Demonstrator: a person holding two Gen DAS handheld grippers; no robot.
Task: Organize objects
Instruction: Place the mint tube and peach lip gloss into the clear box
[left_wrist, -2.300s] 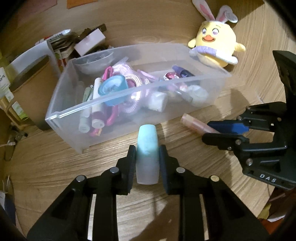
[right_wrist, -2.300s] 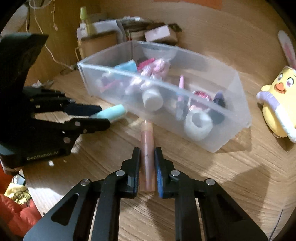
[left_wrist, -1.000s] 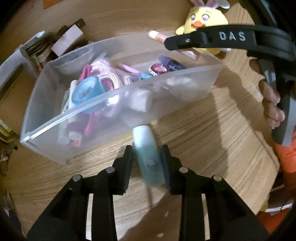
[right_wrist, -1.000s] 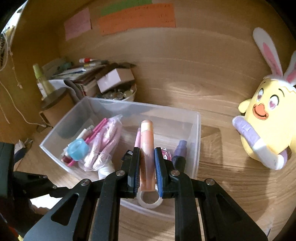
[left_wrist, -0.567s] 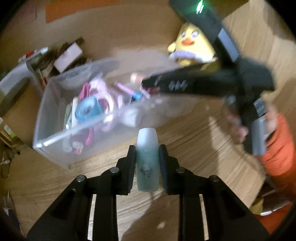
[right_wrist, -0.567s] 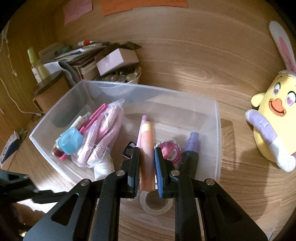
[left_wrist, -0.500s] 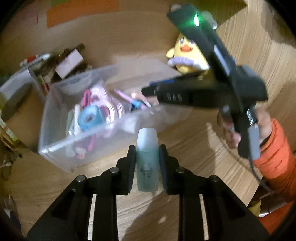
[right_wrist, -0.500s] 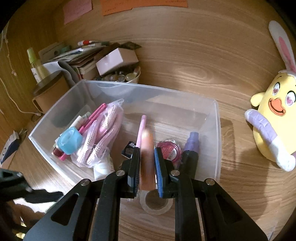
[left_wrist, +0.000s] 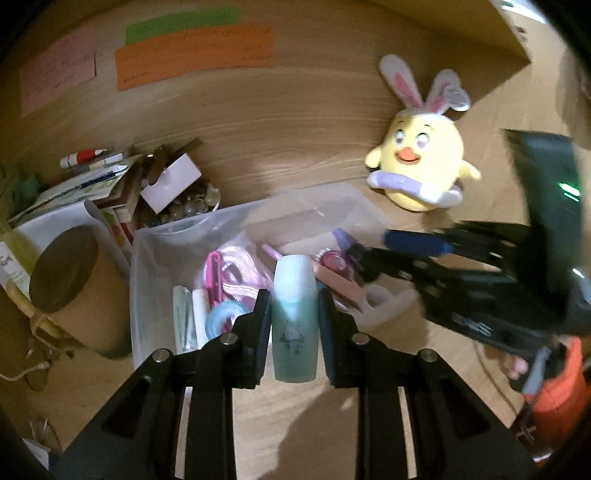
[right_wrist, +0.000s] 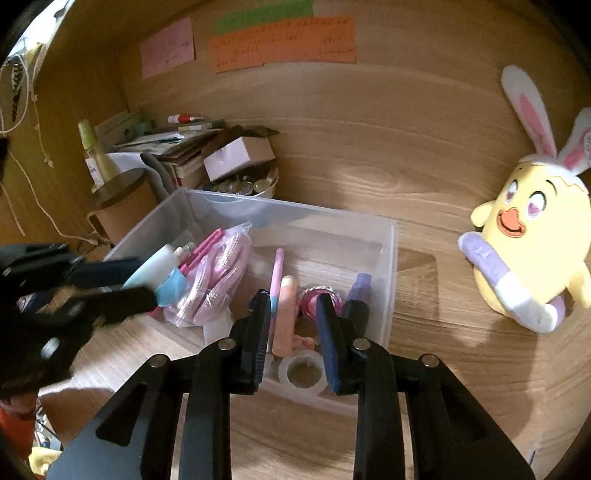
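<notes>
Left gripper (left_wrist: 294, 325) pinches the teal bottle (left_wrist: 294, 317), held above the near edge of the clear bin (right_wrist: 391, 266). Right gripper (right_wrist: 293, 332): jaws just opened, nothing gripped. The peach tube (right_wrist: 286, 317) lies in the bin below them, beside a pink pen (right_wrist: 277, 273).

The writing on the paper notes (right_wrist: 282, 40) far beyond the right gripper (right_wrist: 293, 332) is too blurred to read; the left gripper (right_wrist: 110, 280) is smeared.
</notes>
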